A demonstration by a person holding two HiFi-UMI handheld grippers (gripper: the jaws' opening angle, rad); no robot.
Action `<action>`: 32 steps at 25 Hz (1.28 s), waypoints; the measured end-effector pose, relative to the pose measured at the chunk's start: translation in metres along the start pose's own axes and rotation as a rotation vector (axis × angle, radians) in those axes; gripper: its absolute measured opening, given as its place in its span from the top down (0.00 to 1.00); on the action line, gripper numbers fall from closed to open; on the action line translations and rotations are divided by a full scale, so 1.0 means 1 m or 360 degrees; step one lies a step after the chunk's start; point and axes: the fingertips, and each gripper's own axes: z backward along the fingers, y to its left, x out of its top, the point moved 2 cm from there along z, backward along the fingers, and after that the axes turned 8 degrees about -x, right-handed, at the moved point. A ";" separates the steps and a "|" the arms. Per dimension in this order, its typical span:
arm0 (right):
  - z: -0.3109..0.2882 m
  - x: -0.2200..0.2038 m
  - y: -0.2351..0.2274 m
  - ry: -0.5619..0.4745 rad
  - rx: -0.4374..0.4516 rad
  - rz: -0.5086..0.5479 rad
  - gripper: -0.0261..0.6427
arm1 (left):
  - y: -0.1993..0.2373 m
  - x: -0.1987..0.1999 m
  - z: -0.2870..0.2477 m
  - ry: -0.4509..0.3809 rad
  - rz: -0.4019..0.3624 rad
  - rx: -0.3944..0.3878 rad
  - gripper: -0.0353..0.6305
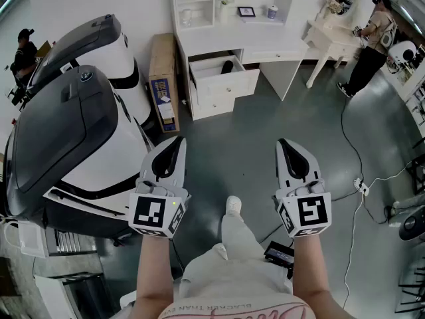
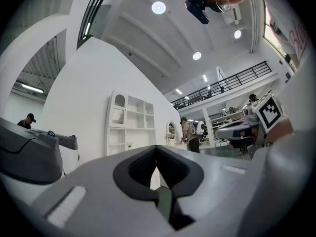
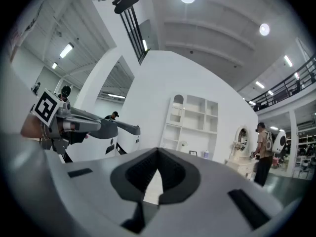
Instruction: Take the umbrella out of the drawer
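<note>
Across the grey floor stands a white desk unit (image 1: 229, 40) with its top drawer (image 1: 226, 83) pulled open. A dark object (image 1: 227, 66) lies inside the drawer, apparently the umbrella; it is too small to tell more. My left gripper (image 1: 177, 141) and right gripper (image 1: 285, 143) are held out side by side over the floor, well short of the desk and pointing toward it. Both are shut, with nothing between their jaws. The left gripper view shows the closed tips (image 2: 157, 147) aimed at the white shelf unit (image 2: 129, 127). The right gripper view shows its tips (image 3: 158, 151) likewise closed.
A large white and dark grey machine (image 1: 73, 131) fills the left side. A long cardboard box (image 1: 163, 82) leans beside the desk. A person (image 1: 372, 42) stands at a white dressing table (image 1: 329, 38) at the right. Cables (image 1: 358, 185) and a black device (image 1: 279, 251) lie on the floor.
</note>
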 end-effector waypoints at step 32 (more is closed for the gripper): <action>-0.284 -0.068 -0.147 0.0015 0.0126 -0.0135 0.95 | 0.113 -0.038 -0.285 0.0101 -0.0076 0.0135 0.93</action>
